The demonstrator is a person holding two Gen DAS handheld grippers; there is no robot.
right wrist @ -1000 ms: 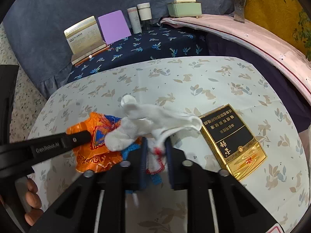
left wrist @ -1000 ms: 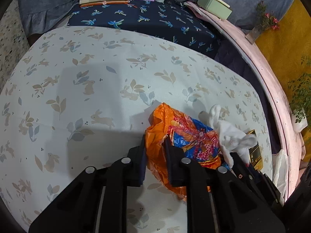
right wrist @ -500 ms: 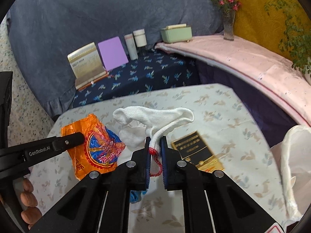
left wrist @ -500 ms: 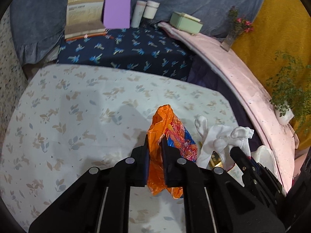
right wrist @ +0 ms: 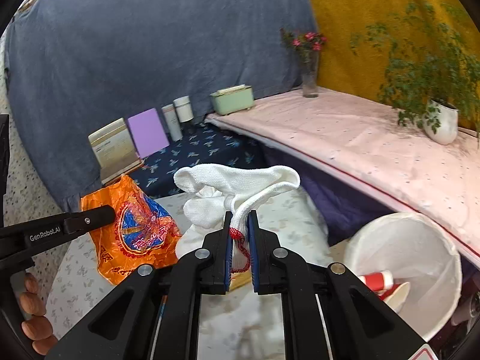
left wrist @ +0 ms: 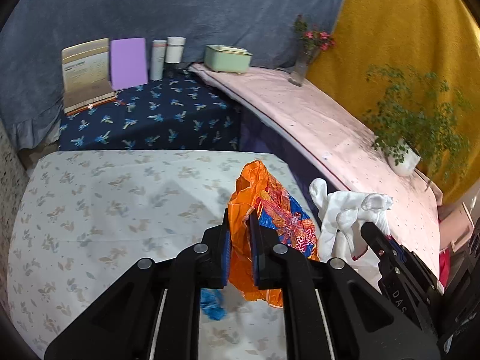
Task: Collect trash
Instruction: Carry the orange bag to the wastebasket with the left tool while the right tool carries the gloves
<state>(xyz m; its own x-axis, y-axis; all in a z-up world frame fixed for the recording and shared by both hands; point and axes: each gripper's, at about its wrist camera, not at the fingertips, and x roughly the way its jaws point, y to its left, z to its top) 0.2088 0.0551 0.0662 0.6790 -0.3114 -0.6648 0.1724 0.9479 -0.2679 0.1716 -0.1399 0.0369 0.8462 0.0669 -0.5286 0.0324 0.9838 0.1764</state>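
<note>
My left gripper (left wrist: 240, 225) is shut on an orange and blue snack wrapper (left wrist: 270, 207) and holds it above the leaf-print table (left wrist: 105, 204). The wrapper also shows in the right wrist view (right wrist: 135, 228). My right gripper (right wrist: 240, 225) is shut on the cuff of a white glove (right wrist: 240, 180), held in the air to the right of the wrapper; the glove also shows in the left wrist view (left wrist: 345, 210). A white-lined bin (right wrist: 420, 240) stands low at the right with a red and white item inside.
A small blue scrap (left wrist: 213, 303) lies on the table under my left gripper. Behind are a dark blue table (left wrist: 150, 117) with books, bottles, a green box (left wrist: 228, 58), a pink shelf (right wrist: 375, 150), a vase and a potted plant (right wrist: 441, 120).
Both grippers have risen from the table with the wrapper and the glove and swung right. The gold box has gone out of sight and the bin has come into view.
</note>
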